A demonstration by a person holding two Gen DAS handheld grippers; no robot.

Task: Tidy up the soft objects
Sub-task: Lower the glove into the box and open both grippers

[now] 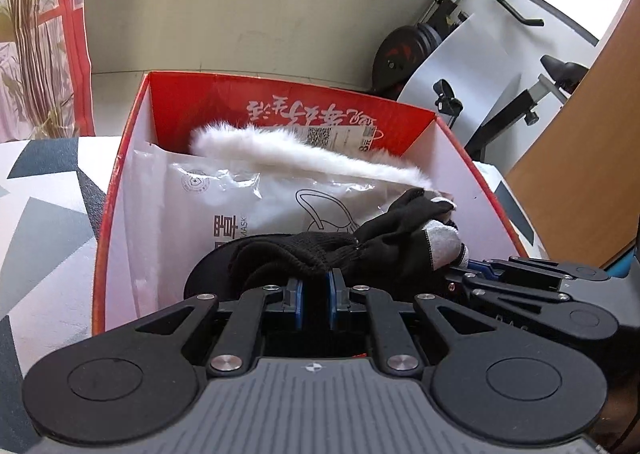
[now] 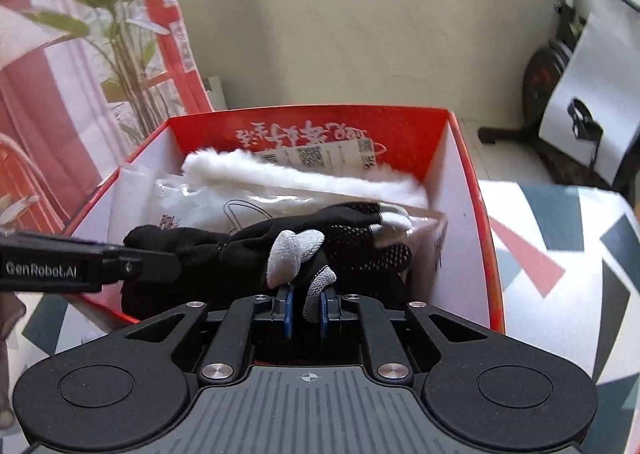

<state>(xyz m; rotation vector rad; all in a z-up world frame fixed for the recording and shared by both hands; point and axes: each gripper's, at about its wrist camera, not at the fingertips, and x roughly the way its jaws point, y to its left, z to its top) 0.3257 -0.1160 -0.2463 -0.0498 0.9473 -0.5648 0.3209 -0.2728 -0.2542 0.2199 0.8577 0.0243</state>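
Observation:
A black knit glove (image 1: pixel 384 238) with grey fingertips hangs over the near edge of a red box (image 1: pixel 120 181). My left gripper (image 1: pixel 316 282) is shut on the glove's cuff. My right gripper (image 2: pixel 306 306) is shut on a grey fingertip of the same glove (image 2: pixel 320 230); it also shows at the right of the left wrist view (image 1: pixel 476 268). The left gripper comes in from the left of the right wrist view (image 2: pixel 176 260). Inside the box (image 2: pixel 472 213) lie a white furry item (image 1: pixel 288 153) and a plastic mask packet (image 1: pixel 224 205).
The box stands on a cloth with grey, red and white triangles (image 2: pixel 560 274). An exercise bike (image 1: pixel 460 37) stands behind at the right. A plant (image 2: pixel 120 53) and red curtain are at the left. A wooden panel (image 1: pixel 592 157) is at the far right.

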